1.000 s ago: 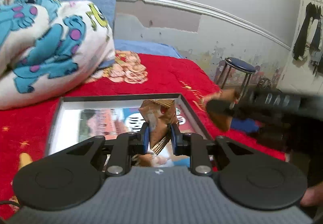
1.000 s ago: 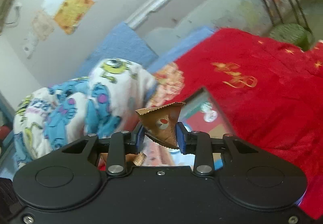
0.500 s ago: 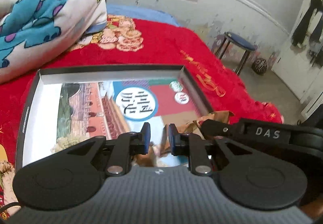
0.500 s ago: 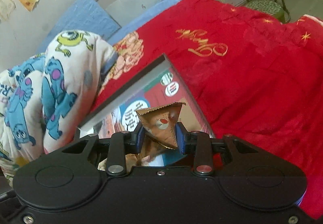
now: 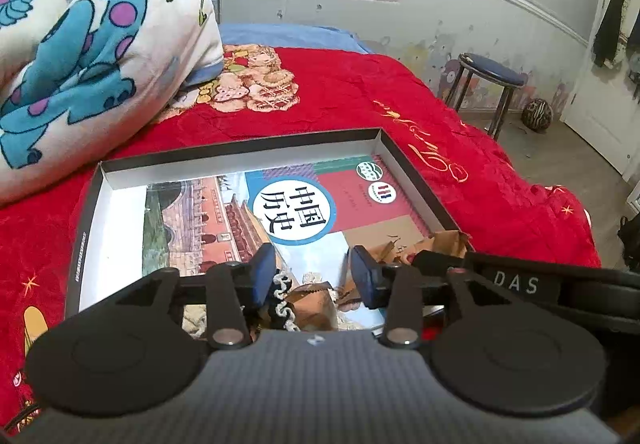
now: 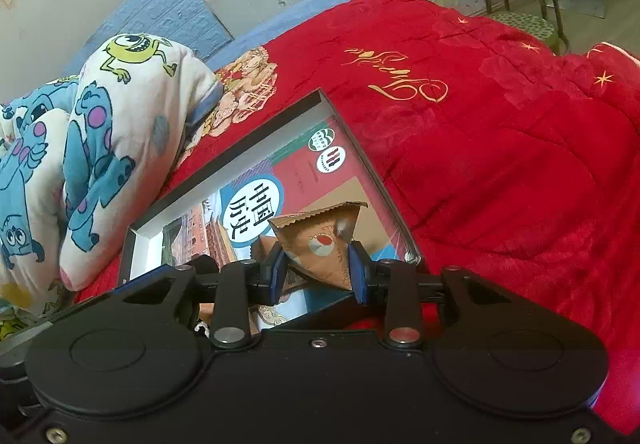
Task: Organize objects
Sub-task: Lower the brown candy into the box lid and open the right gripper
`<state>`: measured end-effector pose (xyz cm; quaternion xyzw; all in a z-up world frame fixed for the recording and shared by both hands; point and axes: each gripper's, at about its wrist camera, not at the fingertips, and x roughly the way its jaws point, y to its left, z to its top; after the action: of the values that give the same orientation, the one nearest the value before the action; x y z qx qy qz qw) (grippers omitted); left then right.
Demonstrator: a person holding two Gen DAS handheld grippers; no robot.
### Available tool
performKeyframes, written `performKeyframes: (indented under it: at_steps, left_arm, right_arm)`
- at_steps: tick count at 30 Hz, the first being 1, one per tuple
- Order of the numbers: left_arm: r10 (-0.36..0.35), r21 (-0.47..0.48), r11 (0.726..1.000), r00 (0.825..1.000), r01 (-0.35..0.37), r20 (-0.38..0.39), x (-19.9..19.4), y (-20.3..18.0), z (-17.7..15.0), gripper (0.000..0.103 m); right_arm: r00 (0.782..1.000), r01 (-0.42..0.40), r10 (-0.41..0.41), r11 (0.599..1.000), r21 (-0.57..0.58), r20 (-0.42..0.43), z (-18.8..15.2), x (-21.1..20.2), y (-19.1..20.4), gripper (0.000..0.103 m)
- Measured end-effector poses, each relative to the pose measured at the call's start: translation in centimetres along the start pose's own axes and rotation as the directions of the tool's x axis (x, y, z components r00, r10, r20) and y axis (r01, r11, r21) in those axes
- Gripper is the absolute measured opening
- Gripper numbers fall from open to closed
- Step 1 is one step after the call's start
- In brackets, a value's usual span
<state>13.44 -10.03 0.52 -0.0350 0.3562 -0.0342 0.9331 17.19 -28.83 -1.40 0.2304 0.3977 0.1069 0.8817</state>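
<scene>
Red bedspread (image 6: 500,148); packet (image 6: 324,244) reads "Choco".

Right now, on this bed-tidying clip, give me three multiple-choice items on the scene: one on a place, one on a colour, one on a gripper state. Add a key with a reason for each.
1. Where does the history textbook lie?
A. Inside the shallow black-rimmed box
B. On the stool
C. Under the cartoon blanket

2. What colour is the bedspread under the box?
A. Blue
B. Red
C. Green

3. How does the right gripper stand?
A. Open and empty
B. Shut on a brown triangular snack packet
C. Shut on a pen

Key:
1 A, the box walls frame the book on the sides in view.
2 B, red fabric with gold embroidery surrounds the box.
3 B, both blue pads press the packet's sides. The left gripper, whose jaws have just been opening, stands open over another brown packet lying in the box.
</scene>
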Motion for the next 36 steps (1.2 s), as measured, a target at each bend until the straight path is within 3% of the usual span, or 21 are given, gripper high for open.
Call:
performKeyframes:
  at_steps: [12,23,31,36]
  left_arm:
    - [0.089,0.024,0.996,0.995,-0.09,0.045,-0.3,1.5,-0.1,0.072]
    - [0.099,-0.039,0.995,0.99,-0.096,0.103,-1.1,3.9,0.4,0.082]
    - [0.147,0.002,0.989,0.971,-0.15,0.191,-2.4,4.2,0.6,0.084]
    - [0.127,-0.017,0.992,0.968,-0.126,0.217,-3.9,4.3,1.0,0.086]
  right_arm:
    - [1.0,0.002,-0.002,1.0,0.01,-0.008,-0.1,0.3,-0.5,0.033]
    - [0.999,0.031,-0.031,0.999,-0.029,0.009,-0.5,0.5,0.3,0.034]
    - [0.999,-0.017,0.018,1.0,-0.017,0.033,-0.9,-0.1,0.7,0.06]
    - [0.993,-0.055,0.054,0.999,-0.001,0.103,-1.1,-1.7,1.2,0.075]
